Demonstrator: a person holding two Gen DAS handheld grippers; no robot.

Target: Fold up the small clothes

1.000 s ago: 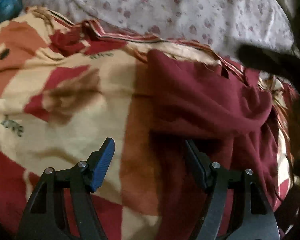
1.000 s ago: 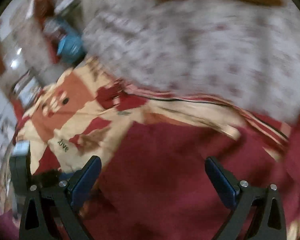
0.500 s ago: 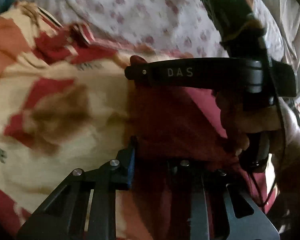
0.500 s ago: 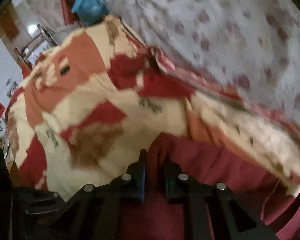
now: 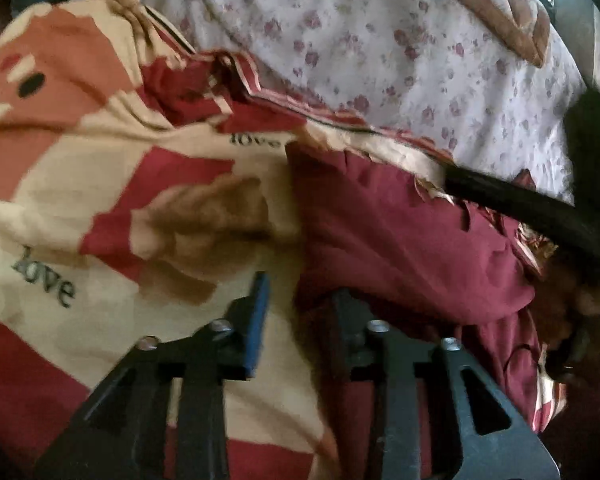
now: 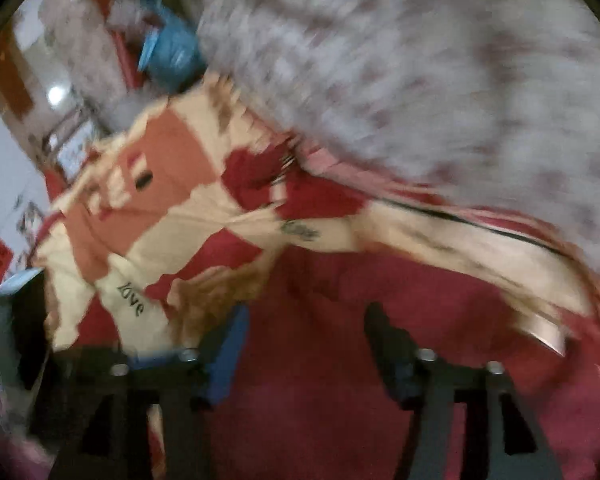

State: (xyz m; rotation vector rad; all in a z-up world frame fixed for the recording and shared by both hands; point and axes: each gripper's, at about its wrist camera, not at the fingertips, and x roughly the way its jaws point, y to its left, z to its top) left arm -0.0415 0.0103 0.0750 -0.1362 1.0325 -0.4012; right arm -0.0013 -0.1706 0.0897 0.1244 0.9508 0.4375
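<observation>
Left wrist view, left to right: a patchwork blanket (image 5: 100,168) in cream, orange and red, printed with the word "love", covers the left and centre of the bed; its striped edge runs diagonally beneath a white sheet with small red flowers (image 5: 380,40) that fills the upper part. A maroon garment (image 5: 400,240) — the small piece of clothing in hand — lies bunched on the blanket, right of centre. The left hand-held gripper (image 5: 300,300) stands at the garment's near left edge; its jaws have just been opening and are now apart, the blue-padded finger over the blanket, the dark finger at the cloth's edge, neither seen pressing on the cloth. At far right a black bar of the other tool (image 5: 520,208) crosses the garment's upper right corner, with a green light beside it. Right wrist view, heavily blurred, left to right: room clutter at upper left — pale wall, red hangings, a blue bag (image 6: 172,52) beyond the bed's corner — then the same blanket, the flowered sheet above, and the maroon garment spread across the lower centre and right. The right hand-held gripper (image 6: 304,328) is over the garment; its jaws have just been opening and stand well apart, the cloth lying below and between the fingers without being clamped. Whether the fingertips touch the cloth cannot be told.
</observation>
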